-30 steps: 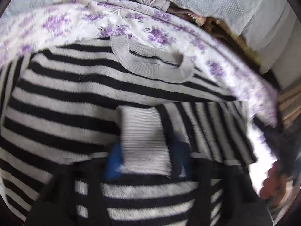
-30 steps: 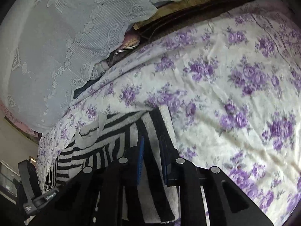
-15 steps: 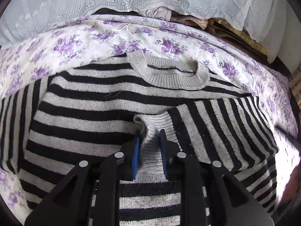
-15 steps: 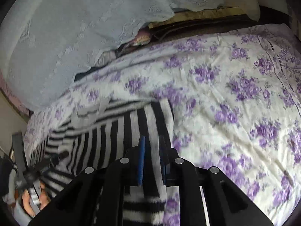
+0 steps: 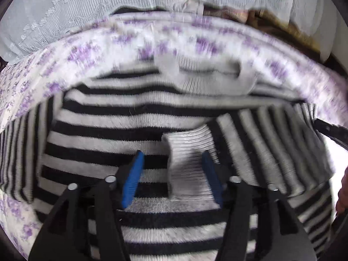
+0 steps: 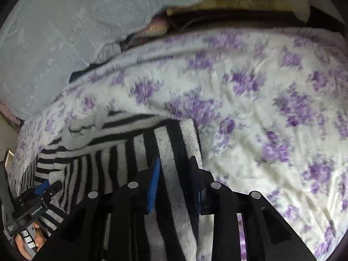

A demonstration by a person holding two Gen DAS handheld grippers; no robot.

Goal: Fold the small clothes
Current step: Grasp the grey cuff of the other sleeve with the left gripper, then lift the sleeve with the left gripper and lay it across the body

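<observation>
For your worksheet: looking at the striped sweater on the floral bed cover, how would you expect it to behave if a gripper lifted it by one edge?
The striped sweater would probably droop: its folded sleeve already lies limp across the body. The fuzzy knit likely grips rather than slides on the floral cover. It cannot roll or tip, but the fold might fall open.

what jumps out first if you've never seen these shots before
A black-and-white striped sweater fills the middle, spread flat on a purple-flowered bedspread. One sleeve is folded across its chest, the grey ribbed cuff lying between the parted blue pads of the left gripper.
</observation>
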